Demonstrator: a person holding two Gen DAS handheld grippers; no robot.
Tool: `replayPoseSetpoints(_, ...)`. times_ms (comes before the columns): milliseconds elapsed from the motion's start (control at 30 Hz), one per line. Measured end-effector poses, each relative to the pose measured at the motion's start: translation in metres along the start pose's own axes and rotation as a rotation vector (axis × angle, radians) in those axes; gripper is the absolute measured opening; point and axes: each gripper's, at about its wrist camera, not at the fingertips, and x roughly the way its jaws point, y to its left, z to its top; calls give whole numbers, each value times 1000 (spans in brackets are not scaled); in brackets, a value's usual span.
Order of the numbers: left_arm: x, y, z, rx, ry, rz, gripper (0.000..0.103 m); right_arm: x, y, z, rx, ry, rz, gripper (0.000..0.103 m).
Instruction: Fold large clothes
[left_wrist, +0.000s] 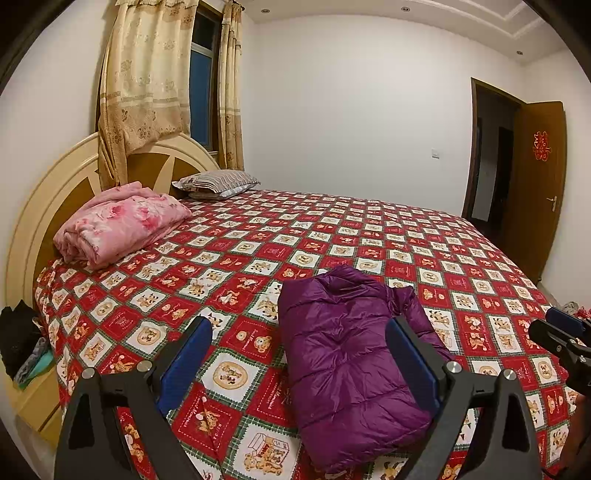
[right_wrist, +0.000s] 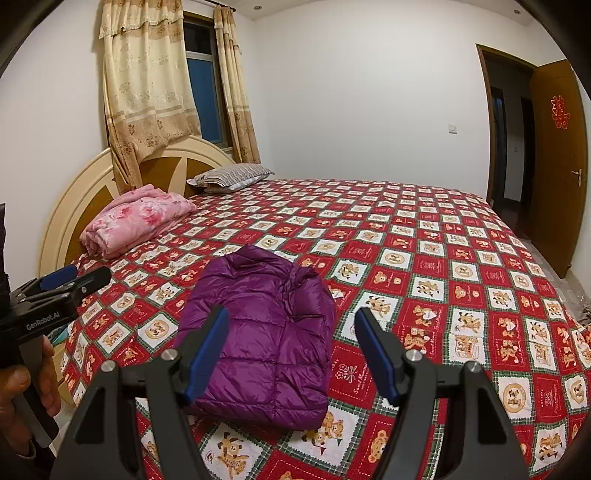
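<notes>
Our purple down jacket (right_wrist: 258, 339) lies folded on the bed (right_wrist: 443, 258) near its front edge. Both tongs, left (left_wrist: 299, 354) and right (right_wrist: 291, 347), hover open and empty. It looks light, puffy, slippery; we should pinch a seam edge.

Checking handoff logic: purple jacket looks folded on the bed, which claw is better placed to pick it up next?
Right, probably. In the right wrist view the purple jacket lies between the open right claw fingers. From the left claw, also open, it sits off toward the right finger. Neither touches it.
</notes>
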Motion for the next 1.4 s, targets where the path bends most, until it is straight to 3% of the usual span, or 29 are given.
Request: replayPoseSetpoints(1400, 2, 7, -1, -29, -12, 7, 95, -2, 6, 1, 8, -2, 6, 74)
